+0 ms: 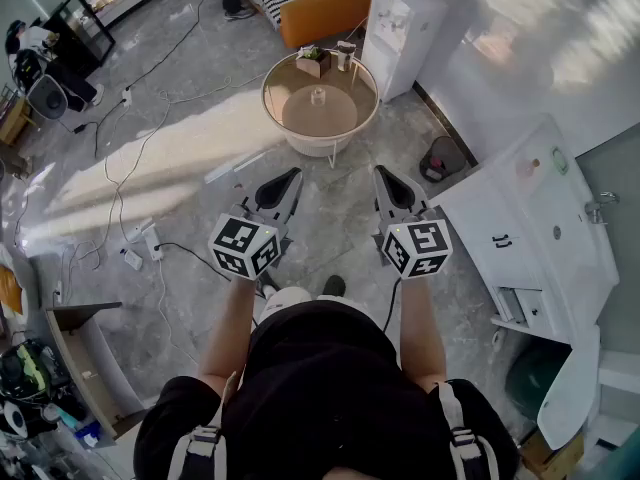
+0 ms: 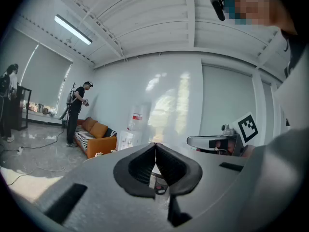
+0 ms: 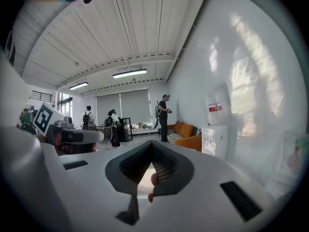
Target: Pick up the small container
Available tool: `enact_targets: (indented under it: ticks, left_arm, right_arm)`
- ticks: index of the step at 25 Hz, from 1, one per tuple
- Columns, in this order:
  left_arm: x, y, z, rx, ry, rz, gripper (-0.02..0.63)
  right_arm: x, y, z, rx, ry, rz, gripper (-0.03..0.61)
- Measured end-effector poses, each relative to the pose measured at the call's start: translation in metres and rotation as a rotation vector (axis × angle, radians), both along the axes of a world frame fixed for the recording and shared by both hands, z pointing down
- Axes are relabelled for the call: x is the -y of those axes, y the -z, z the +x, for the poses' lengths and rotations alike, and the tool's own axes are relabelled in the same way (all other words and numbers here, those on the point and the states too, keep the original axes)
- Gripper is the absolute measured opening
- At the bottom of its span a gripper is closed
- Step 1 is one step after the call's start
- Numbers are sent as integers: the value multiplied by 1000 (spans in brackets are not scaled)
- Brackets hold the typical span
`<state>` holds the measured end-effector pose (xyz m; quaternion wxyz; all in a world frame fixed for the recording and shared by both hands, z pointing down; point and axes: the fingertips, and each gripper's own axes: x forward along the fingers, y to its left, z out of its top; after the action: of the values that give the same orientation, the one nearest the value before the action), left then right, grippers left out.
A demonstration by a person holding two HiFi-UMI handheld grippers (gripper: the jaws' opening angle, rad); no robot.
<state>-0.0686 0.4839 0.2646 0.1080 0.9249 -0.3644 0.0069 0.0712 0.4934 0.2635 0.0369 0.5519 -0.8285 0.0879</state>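
The small container (image 1: 318, 96), a clear little jar, stands in the middle of a round glass-topped table (image 1: 288, 118) a few steps ahead in the head view. I hold both grippers at waist height, well short of the table, and they point toward it. The left gripper (image 1: 293, 175) is shut with nothing in it, its fingertips meeting in the left gripper view (image 2: 155, 145). The right gripper (image 1: 381, 172) is also shut and empty, its tips touching in the right gripper view (image 3: 151, 144). Each gripper shows in the other's view: the right gripper (image 2: 212, 141), the left gripper (image 3: 72, 135).
On the table's far side sit a small plant box (image 1: 313, 61) and a cup (image 1: 345, 56). Behind it are an orange sofa (image 1: 320, 13) and a water dispenser (image 1: 400, 28). A white counter (image 1: 540, 218) runs along the right. Cables (image 1: 130, 168) cross the floor at left. People stand farther back.
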Motion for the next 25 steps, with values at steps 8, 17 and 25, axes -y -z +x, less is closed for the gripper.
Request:
enact_targets:
  ticks: [8,17,25]
  left_arm:
    - [-8,-2,17,16,-10,5,18]
    - [-15,-11,27,31,3,-15,18]
    - [-4,-24,15,37,18,-63,18]
  right_arm:
    - [-8,-5,8,-15,18,-1,3]
    - [-8,-13,17,-4,27,-5,3]
    - [4,-32,12,24,43,-48,3]
